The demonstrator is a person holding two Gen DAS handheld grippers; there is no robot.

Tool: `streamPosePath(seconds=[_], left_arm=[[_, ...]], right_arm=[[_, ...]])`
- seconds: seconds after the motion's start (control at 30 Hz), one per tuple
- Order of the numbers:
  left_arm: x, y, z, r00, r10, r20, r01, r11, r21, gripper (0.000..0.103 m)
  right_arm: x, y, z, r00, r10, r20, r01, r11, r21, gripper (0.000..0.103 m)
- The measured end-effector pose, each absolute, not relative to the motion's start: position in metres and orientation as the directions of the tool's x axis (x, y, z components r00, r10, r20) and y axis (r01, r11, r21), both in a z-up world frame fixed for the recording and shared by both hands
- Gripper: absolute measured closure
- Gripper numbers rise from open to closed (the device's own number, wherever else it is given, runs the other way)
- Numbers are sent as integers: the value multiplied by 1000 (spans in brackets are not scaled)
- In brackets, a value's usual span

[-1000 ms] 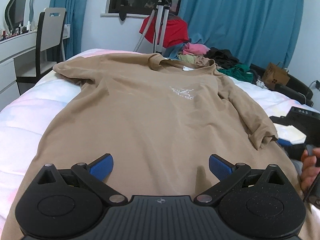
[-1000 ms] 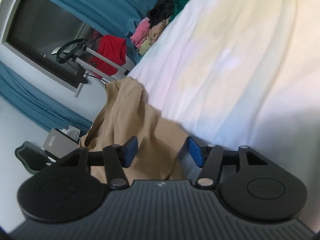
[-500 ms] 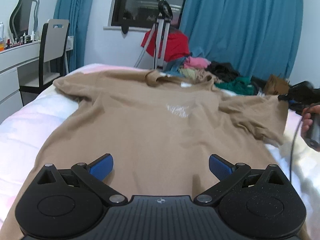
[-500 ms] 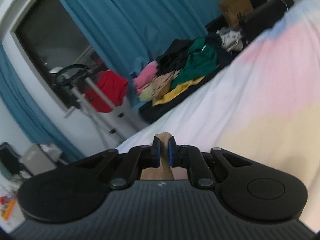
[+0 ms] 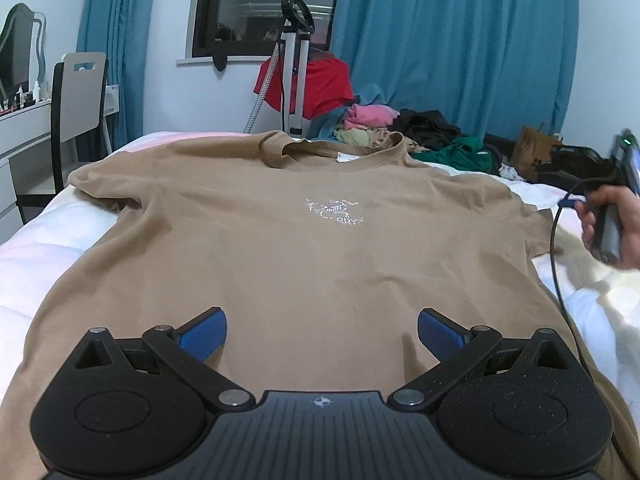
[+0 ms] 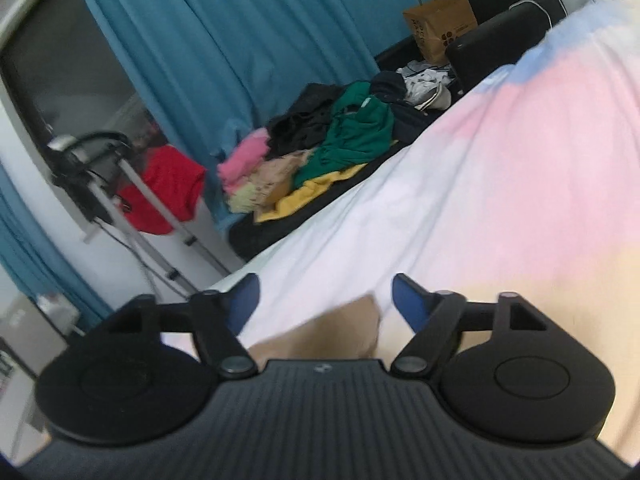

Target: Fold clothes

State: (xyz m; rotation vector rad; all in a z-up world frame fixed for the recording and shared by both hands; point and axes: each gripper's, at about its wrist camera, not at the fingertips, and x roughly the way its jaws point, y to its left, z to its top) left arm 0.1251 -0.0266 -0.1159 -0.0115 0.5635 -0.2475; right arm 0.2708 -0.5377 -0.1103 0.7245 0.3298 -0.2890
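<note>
A tan T-shirt (image 5: pixel 304 248) with a small white chest print lies face up and spread flat on the bed, collar at the far end. My left gripper (image 5: pixel 322 330) is open and empty, low over the shirt's lower part. My right gripper (image 6: pixel 326 300) is open; the tip of the shirt's right sleeve (image 6: pixel 340 330) lies loose between and below its jaws. In the left wrist view the hand holding the right gripper (image 5: pixel 612 224) is at the far right, just past the sleeve edge.
The bed has a white and pastel cover (image 6: pixel 500 184). A heap of clothes (image 5: pixel 400 132) lies past the far edge, by a stand with a red garment (image 5: pixel 308 80). A chair and white desk (image 5: pixel 76 100) stand at left. A paper bag (image 6: pixel 440 24) sits on a black sofa.
My right gripper was shut on the sleeve tip half a second ago; it has opened and let go. The right sleeve, crumpled a second ago, now lies spread out. The left gripper stays open.
</note>
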Motion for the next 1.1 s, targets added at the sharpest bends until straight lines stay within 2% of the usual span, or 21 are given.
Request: streamPosePath(seconds=[0.1,0.23,0.4,0.57,0.73,0.8,0.87,0.97,1.1], left_arm=[[124,-17,-115,817,-211,-537,183,977,-105,0],[123,-4,-113,804,-190,-563,133,981,-141,0],[109,7,-106,800,-185,-570,104,980,-172,0],[101,9,-104,806,-176,-564,94,981,-171,0],[107,6,-110,807,-180,-562,88,979,-186,0],[113,5,-114,812,-183,-554,84,976,-199,0],[118,6,-118,812,-173,-557,69,977,-203,0],[123,7,-120,810,-155,-566,50,979,-197,0],[120,2,-120,812,-133,-569,51,986,-157,0]], right_arm=[[234,-527,-119,938,-77,-338,312,614,725,26],[193,-508,-140,946,-9,-323,291,461,838,26],[182,-486,-151,916,58,-396,329,454,828,26],[195,-474,-162,917,73,-392,312,481,819,27],[206,-475,-176,942,25,-335,280,491,825,44],[213,-479,-179,942,10,-337,287,501,817,70],[217,-482,-181,943,6,-333,287,496,820,86],[218,-485,-180,949,-3,-315,276,491,826,96],[200,-483,-174,949,-75,-307,306,456,836,98]])
